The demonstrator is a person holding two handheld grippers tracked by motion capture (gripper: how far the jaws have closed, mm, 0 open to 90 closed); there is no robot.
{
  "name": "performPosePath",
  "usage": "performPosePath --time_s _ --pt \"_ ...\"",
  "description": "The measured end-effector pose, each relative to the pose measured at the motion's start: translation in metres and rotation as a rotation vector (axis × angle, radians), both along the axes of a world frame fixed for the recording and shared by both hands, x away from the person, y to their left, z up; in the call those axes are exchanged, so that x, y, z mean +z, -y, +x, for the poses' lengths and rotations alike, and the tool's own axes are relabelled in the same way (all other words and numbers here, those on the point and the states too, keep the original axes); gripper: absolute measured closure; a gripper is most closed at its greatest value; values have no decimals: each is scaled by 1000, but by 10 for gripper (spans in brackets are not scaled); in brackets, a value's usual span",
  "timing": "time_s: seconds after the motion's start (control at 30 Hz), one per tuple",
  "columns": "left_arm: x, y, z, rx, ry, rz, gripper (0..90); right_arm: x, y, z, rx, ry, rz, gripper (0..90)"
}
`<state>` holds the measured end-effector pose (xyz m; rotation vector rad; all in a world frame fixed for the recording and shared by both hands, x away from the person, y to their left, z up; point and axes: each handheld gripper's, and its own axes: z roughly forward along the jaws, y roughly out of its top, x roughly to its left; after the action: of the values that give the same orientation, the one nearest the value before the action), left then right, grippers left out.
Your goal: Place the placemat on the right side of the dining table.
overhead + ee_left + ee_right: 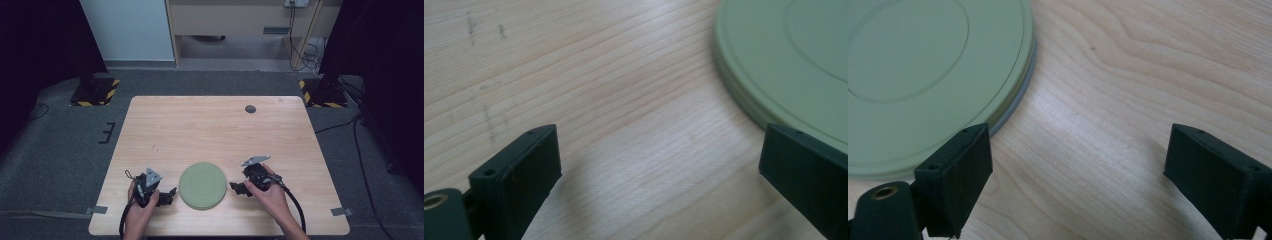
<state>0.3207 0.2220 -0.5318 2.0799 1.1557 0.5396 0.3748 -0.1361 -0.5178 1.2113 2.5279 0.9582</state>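
Green plate [202,185] sits on the counter [210,125] between my left tool [169,192] and right tool [235,187], both spread wide, holding nothing.

Under my claws the table [210,130] is pale wood with fine grain lines and a smooth, faintly sheened finish. The green plate [923,65] just beside my right claw [1078,165] and my left claw [659,170] looks like matt plastic, smooth, with shallow moulded rings. My own jaws are matt black plastic, slightly dusty at the edges, and each claw carries a dull grey metal-looking plate [255,160] on top.
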Motion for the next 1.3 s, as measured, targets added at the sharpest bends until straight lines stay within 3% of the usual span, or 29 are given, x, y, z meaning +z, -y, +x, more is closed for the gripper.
performPosePath --time_s 0.1,0.2,0.33,0.8,1.17,1.3 --pt "3 2 -5 -35 -4 -26 28 -3 -8 -7 53 30 -58 89" --pt "3 4 -5 -50 -19 -52 29 -2 -12 -14 64 64 -28 86" --pt "4 8 -7 -71 -24 -54 30 3 -13 -21 80 104 -6 104" --pt "2 18 -6 -95 -61 -70 32 -3 -25 -29 139 131 -2 118" --pt "3 19 -3 -87 -63 -58 2 -4 -28 -27 121 161 -28 45" --pt "3 20 -1 -75 -59 -52 2 -5 -28 -24 106 152 -23 27"
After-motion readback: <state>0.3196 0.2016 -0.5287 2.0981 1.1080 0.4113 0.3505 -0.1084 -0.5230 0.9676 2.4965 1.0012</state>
